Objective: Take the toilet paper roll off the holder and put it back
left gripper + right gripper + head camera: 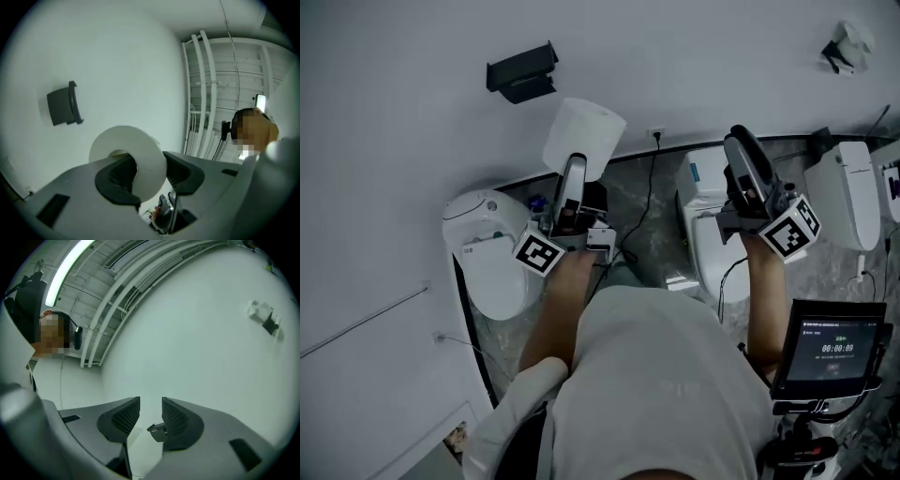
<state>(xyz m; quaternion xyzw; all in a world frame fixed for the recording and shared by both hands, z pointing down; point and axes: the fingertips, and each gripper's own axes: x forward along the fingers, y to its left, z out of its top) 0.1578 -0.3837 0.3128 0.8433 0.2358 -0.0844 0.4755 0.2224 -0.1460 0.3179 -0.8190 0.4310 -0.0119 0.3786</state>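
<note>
The roll (584, 136) is off the holder (522, 72) and held in the air in front of the white wall by the left hand-held gripper (575, 164). In the left gripper view, that hand-held gripper (150, 176) pinches the roll (126, 145) through its paper wall. One jaw seems to sit in the core and the other presses on the outside, though the inner jaw is partly hidden.

The return turns on where the holder lies from the roll. In the head view the dark holder is on the wall up and to the left of the roll, near it but apart. The left gripper view agrees: the holder (63, 104) sits above and left of the roll, with bare wall between them. The core's open end faces back toward the gripper camera, so the roll's long axis runs roughly along the jaws. I judge the roll will need turning to line up with the holder.

The right hand-held gripper (739, 139) is well off to the right, farther from the holder. Its jaws (151, 416) are slightly spread and hold nothing, so the left hand is the nearer one.
</note>
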